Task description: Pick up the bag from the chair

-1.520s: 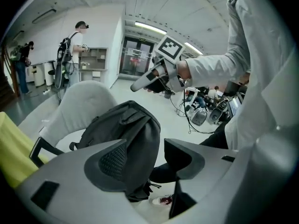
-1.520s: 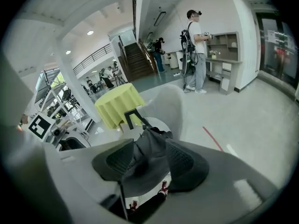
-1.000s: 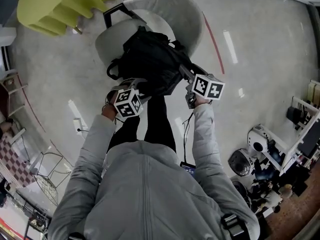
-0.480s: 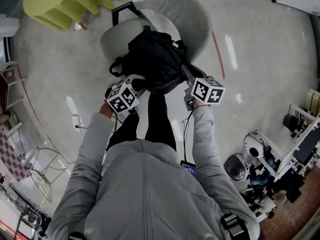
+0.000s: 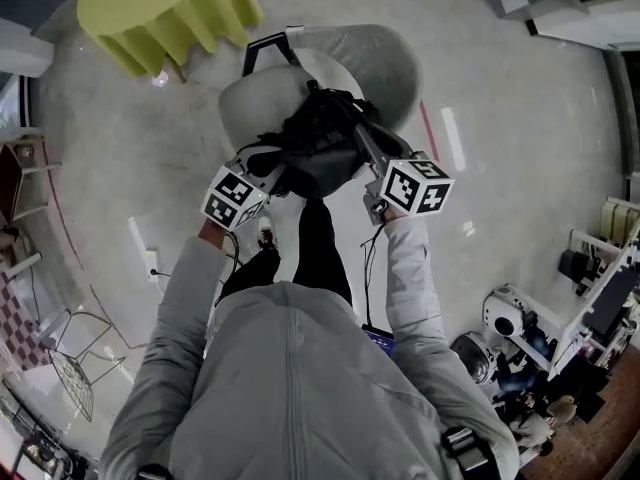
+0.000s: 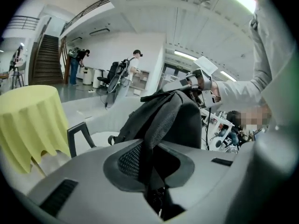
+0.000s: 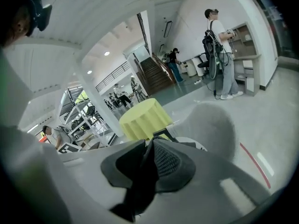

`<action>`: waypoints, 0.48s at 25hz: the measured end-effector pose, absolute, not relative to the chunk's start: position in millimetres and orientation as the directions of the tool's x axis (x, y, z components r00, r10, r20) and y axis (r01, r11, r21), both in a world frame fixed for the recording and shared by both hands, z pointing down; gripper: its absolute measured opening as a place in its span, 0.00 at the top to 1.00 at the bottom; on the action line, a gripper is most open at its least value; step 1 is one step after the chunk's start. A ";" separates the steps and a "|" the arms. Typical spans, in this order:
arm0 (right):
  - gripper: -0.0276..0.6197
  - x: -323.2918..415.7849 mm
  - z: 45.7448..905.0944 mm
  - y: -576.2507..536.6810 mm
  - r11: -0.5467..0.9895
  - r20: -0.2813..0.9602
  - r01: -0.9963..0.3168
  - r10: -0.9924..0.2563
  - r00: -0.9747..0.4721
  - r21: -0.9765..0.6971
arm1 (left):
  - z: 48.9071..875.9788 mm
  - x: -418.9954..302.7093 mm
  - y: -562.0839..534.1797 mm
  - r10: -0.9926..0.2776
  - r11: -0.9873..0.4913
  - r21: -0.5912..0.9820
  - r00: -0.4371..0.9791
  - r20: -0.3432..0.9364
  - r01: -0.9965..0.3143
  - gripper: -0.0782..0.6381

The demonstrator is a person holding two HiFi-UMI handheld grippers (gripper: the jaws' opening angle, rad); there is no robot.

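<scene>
A black bag (image 5: 318, 138) hangs over the seat of a grey chair (image 5: 390, 58), held by both straps. The left claw (image 5: 268, 171) pinches one mesh strap (image 6: 156, 120), the right claw (image 5: 362, 143) the other. A yellow-draped desk (image 5: 170, 13) stands beyond the chair.

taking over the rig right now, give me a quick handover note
Left gripper: shut on a bag strap.
Right gripper: shut on the other strap.
The black bag is held between them over the chair; I can't tell whether it is clear of the seat.
Done: both grips. Left: lift the bag up and away from the chair.
</scene>
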State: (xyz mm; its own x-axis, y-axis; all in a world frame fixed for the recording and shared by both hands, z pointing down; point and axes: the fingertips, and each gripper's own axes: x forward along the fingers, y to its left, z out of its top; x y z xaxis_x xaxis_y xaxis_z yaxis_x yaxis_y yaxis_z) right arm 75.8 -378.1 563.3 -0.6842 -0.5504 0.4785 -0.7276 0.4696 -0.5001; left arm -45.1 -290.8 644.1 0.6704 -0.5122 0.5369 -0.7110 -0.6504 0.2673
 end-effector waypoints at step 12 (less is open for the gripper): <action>0.86 53.5 409.3 -330.7 0.570 0.299 -0.726 -0.667 -0.682 -0.384 | 499.9 -73.4 -268.5 -0.609 -0.720 0.144 0.717 0.339 -0.679 0.83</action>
State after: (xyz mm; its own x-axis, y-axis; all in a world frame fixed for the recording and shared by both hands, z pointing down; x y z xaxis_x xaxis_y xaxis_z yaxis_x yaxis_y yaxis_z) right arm 53.5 -330.7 409.3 -0.6824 -0.6672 0.2986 -0.7259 0.5704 -0.3843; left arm -73.4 -268.5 499.9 0.7172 -0.6089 0.3391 -0.6791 -0.7197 0.1441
